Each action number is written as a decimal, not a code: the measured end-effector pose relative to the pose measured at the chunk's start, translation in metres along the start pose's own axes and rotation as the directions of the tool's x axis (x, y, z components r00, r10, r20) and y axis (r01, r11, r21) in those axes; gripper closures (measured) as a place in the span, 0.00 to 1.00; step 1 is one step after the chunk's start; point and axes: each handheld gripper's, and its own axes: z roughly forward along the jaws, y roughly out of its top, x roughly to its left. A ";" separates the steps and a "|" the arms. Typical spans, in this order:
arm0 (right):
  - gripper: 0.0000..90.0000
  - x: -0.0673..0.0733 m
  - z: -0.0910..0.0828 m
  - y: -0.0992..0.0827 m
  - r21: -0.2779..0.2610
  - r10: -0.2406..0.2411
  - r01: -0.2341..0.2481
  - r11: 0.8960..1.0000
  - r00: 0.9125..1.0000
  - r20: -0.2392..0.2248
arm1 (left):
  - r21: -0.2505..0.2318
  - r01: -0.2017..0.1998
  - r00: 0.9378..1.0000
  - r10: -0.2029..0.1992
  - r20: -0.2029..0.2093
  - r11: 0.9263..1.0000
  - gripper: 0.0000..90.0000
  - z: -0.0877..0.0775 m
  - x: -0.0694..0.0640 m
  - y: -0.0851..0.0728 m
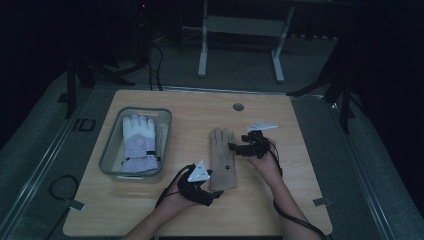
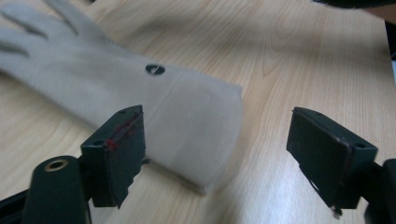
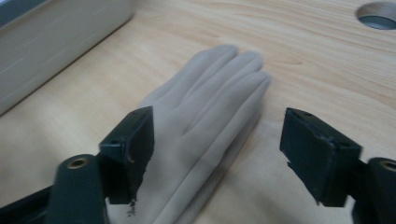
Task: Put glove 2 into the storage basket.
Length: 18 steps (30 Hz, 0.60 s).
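At the near end, the left gripper (image 1: 216, 194) is held with jaws apart around the cuff of the tan glove (image 1: 222, 159), lying flat mid-table, not yet lifted. Farther off, the right gripper (image 1: 234, 147) is open beside its fingers. 1 white glove (image 1: 139, 142) already lies in the grey bin (image 1: 111, 145), far left.

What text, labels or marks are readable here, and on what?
"ID": pale letters on the dark surface left of the table, beside the grey bin.
Tan glove: small dark round mark, nothing legible in it.
White glove in the bin: round mark, too small to read.
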 end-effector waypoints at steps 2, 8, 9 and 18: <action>0.31 -0.005 0.013 0.004 -0.002 0.073 -0.073 0.997 0.997 -0.018 | 0.003 -0.012 1.000 0.012 -0.001 1.000 0.24 0.002 0.000 0.005; 0.31 -0.010 0.039 -0.001 0.056 0.100 -0.101 0.993 0.995 0.008 | 0.058 -0.040 0.999 0.041 -0.007 0.998 0.27 0.015 -0.002 0.010; 0.31 -0.011 0.041 -0.002 0.063 0.102 -0.101 0.993 0.995 -0.001 | 0.073 -0.031 1.000 0.031 0.001 0.997 0.30 0.019 0.000 0.008; 0.36 -0.011 0.049 -0.011 0.109 0.080 -0.075 0.991 0.996 -0.046 | 0.135 -0.023 1.000 0.021 0.016 0.991 0.40 0.029 0.010 -0.001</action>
